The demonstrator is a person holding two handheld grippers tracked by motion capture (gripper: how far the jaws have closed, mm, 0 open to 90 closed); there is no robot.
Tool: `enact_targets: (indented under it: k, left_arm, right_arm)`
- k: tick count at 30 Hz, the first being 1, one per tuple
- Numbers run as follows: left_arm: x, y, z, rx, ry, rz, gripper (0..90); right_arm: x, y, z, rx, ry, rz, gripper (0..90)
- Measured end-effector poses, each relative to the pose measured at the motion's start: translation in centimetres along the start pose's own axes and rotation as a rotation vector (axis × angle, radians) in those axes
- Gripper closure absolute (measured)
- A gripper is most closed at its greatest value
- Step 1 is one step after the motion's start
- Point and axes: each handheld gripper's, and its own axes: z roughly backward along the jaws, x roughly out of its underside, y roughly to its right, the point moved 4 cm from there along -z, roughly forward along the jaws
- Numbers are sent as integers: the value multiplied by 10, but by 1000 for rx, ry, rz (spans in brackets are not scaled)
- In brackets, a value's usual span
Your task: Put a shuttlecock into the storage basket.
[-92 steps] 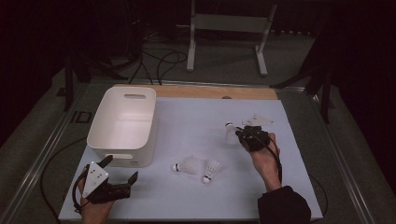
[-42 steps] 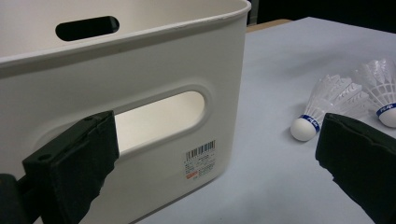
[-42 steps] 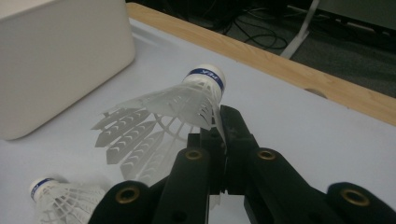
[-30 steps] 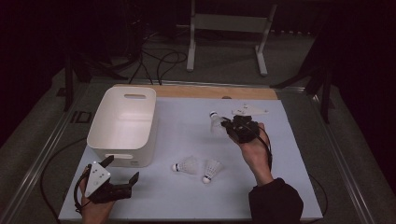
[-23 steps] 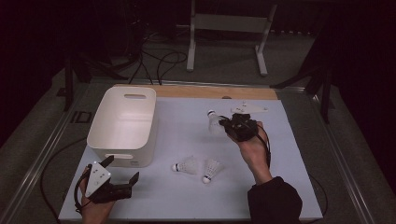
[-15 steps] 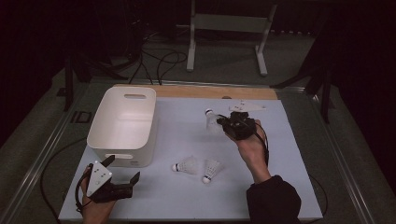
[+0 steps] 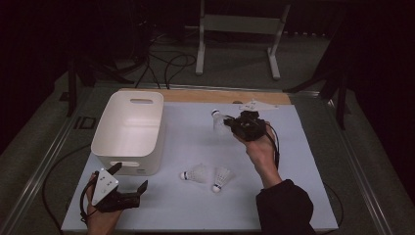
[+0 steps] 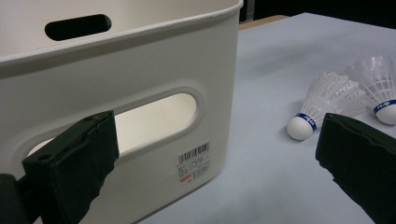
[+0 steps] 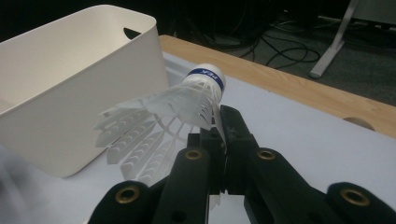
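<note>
A white shuttlecock (image 7: 219, 121) (image 9: 177, 109) with a blue band hangs above the light table, its feathers pinched by my right gripper (image 7: 230, 124) (image 9: 218, 122), which is shut on it to the right of the white bin (image 7: 130, 131) (image 9: 56, 79). Two more shuttlecocks (image 7: 195, 174) (image 7: 221, 178) lie side by side near the table's middle front; the left gripper view shows them at right (image 8: 322, 100) (image 8: 379, 86). My left gripper (image 7: 128, 177) (image 8: 217, 161) rests open at the front left, jaws wide apart, facing the bin's near wall (image 8: 140, 93) with its handle slot.
A wooden strip (image 7: 220, 96) runs along the table's far edge, with a white metal stand (image 7: 237, 29) and cables on the floor behind. A small white piece (image 7: 254, 105) lies at the table's back right. The bin carries a barcode label (image 8: 192, 161).
My right gripper has carried the shuttlecock a little to the left, toward the bin. The left gripper has stayed where it was.
</note>
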Motion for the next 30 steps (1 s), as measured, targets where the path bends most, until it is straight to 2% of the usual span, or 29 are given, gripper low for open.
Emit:
enact_targets:
  k: [7, 14, 21, 30]
  left_arm:
    - [0, 0, 1, -2, 4, 2, 0]
    - [0, 0, 1, 2, 6, 4, 0]
    - [0, 0, 0, 2, 6, 5, 0]
    - [0, 0, -1, 4, 5, 12, 0]
  right_arm:
    - [-7, -2, -5, 1, -1, 17, 887]
    - [-16, -6, -10, 11, -3, 55, 887]
    - [-25, -8, -15, -5, 1, 61, 887]
    - [-35, -9, -22, -22, 5, 91, 887]
